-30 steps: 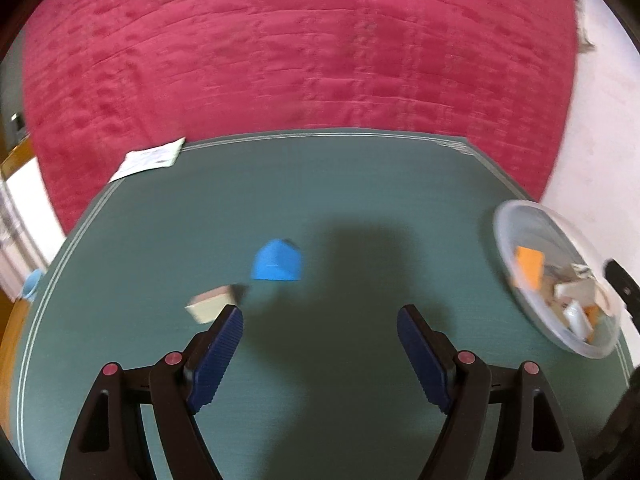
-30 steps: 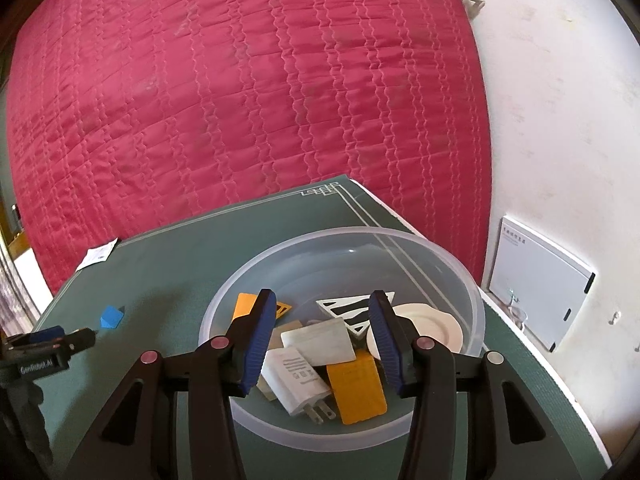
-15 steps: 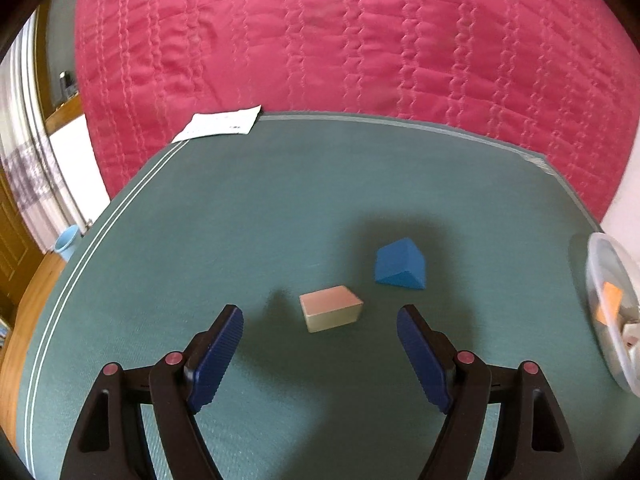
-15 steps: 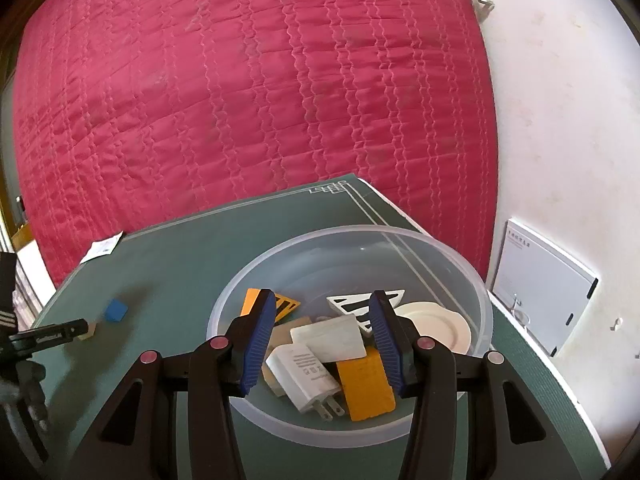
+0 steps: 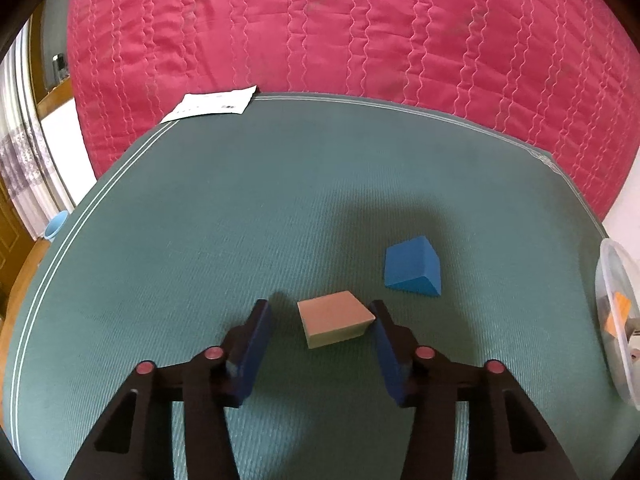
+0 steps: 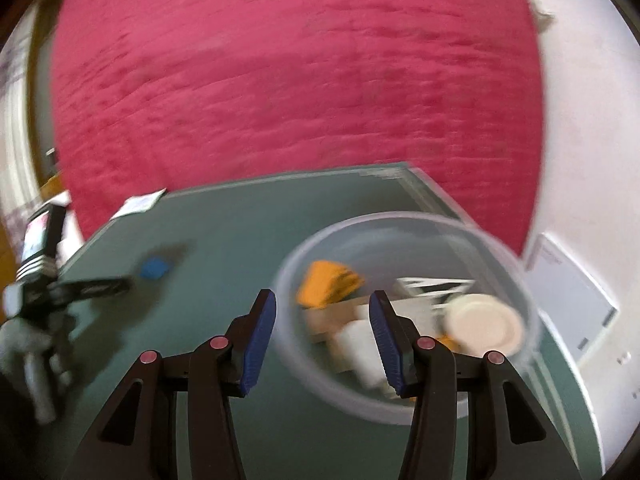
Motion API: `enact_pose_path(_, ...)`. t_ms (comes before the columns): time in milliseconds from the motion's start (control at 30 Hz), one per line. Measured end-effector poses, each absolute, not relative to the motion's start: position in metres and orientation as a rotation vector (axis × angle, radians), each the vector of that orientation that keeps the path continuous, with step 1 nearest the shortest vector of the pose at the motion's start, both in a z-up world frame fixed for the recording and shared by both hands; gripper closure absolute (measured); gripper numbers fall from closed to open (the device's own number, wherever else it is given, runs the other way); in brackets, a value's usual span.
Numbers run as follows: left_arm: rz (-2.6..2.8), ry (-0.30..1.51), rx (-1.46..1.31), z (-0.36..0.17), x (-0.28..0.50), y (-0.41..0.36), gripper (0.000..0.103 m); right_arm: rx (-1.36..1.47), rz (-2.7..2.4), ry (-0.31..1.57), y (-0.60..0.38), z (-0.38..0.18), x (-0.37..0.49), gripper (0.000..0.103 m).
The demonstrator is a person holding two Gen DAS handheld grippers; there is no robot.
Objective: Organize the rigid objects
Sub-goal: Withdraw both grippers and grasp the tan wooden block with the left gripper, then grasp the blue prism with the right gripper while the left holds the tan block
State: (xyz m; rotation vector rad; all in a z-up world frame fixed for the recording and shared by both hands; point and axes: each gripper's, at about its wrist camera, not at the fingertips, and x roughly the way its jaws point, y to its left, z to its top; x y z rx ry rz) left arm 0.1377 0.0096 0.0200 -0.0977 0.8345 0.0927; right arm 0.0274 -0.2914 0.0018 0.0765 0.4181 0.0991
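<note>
A tan block [image 5: 334,318] lies on the green table mat [image 5: 240,220] between the fingers of my left gripper [image 5: 319,307]. Its jaws are closing: the right pad is at the block's corner, and a gap remains on the left side. A blue wedge block [image 5: 412,268] lies just beyond, to the right. In the blurred right wrist view, my right gripper [image 6: 322,300] hovers open and empty over the near left rim of a clear bowl [image 6: 400,216]. The bowl holds orange pieces [image 6: 324,284], a white disc [image 6: 484,322] and other small items.
A white paper slip [image 5: 212,106] lies at the mat's far left corner, against a red quilt [image 5: 360,32]. The bowl [image 5: 616,320] sits at the mat's right edge. A white panel [image 6: 572,300] leans on the wall beside it. A blue cup [image 5: 56,226] stands on the floor.
My left gripper swung over and down to the tan block, which now sits between its narrowed jaws. The right gripper shifted left, so the bowl sits further right in its blurred view.
</note>
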Motion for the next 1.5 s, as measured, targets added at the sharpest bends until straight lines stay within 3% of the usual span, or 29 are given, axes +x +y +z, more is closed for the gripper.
enact_pose_path(67,0.076,0.832,-0.097,0.02,0.138,0.009,0.066,0.072,0.173,0.442,-0.282,0.004,0.03,0.053)
enact_pose_path(367,0.044,0.809,-0.133,0.023,0.132,0.014,0.067,0.11,0.428,0.639,-0.24,-0.001,0.066,0.053)
enact_pose_path(733,0.08,0.782,-0.166,0.031,0.124,0.029,0.067,-0.045,0.505,0.786,-0.189,-0.003,0.082,0.053)
enact_pose_path(1500,0.128,0.78,-0.198,0.031,0.123,0.047,0.067,-0.278,0.554,0.721,-0.082,-0.026,0.197,0.053)
